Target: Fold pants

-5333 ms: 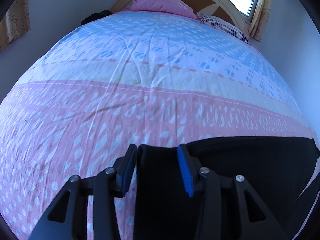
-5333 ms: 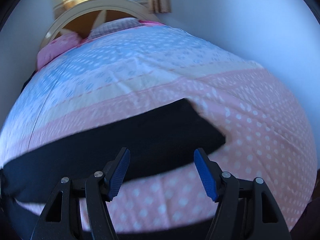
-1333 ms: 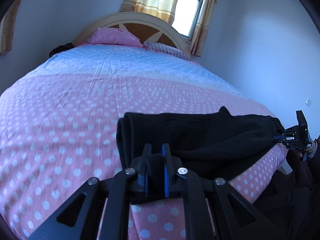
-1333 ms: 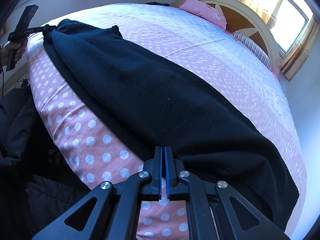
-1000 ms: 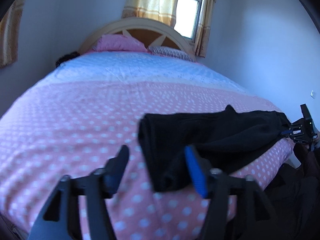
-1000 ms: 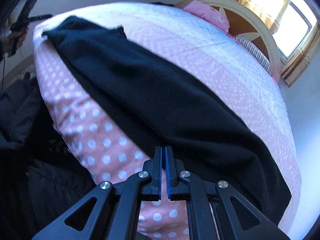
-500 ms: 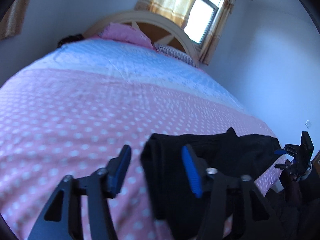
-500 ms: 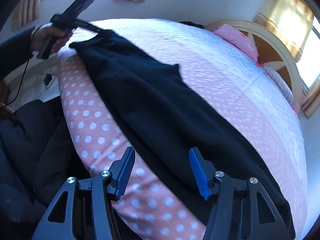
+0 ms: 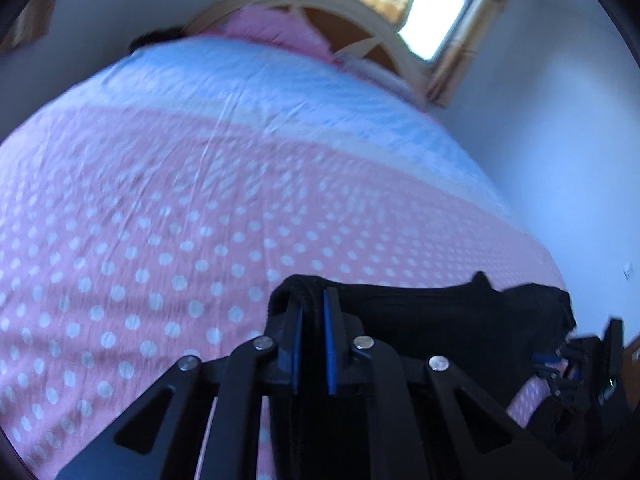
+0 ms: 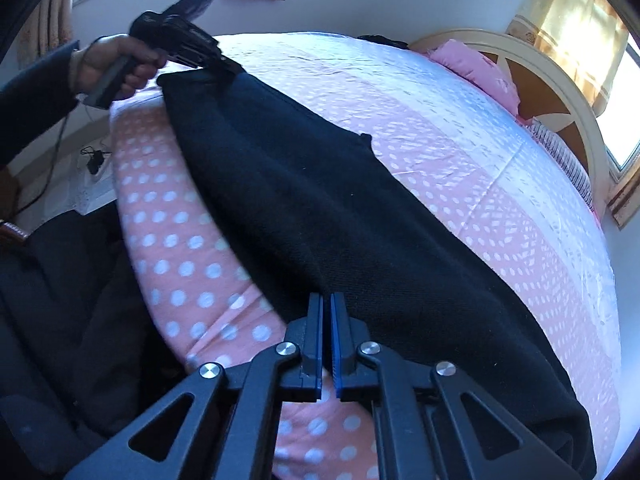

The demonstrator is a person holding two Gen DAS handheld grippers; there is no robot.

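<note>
The black pants (image 10: pixel 320 208) lie lengthwise along the near edge of the pink dotted bed (image 10: pixel 460 152). My left gripper (image 9: pixel 311 312) is shut on the folded end of the pants (image 9: pixel 432 320). It also shows in the right wrist view (image 10: pixel 188 46), clamped on the far end of the pants. My right gripper (image 10: pixel 326 320) is shut on the near edge of the pants at the other end. It shows small at the far right of the left wrist view (image 9: pixel 560 360).
The bedspread (image 9: pixel 200 200) is pink with white dots near me and blue further back. Pink pillows (image 9: pixel 276 28) and a curved headboard (image 10: pixel 560 92) lie at the far end by a window (image 9: pixel 436 28). Dark clothing (image 10: pixel 60 300) lies below the bed edge.
Both grippers were open half a second ago and have closed on the pants, the left on the folded end, the right on the near edge.
</note>
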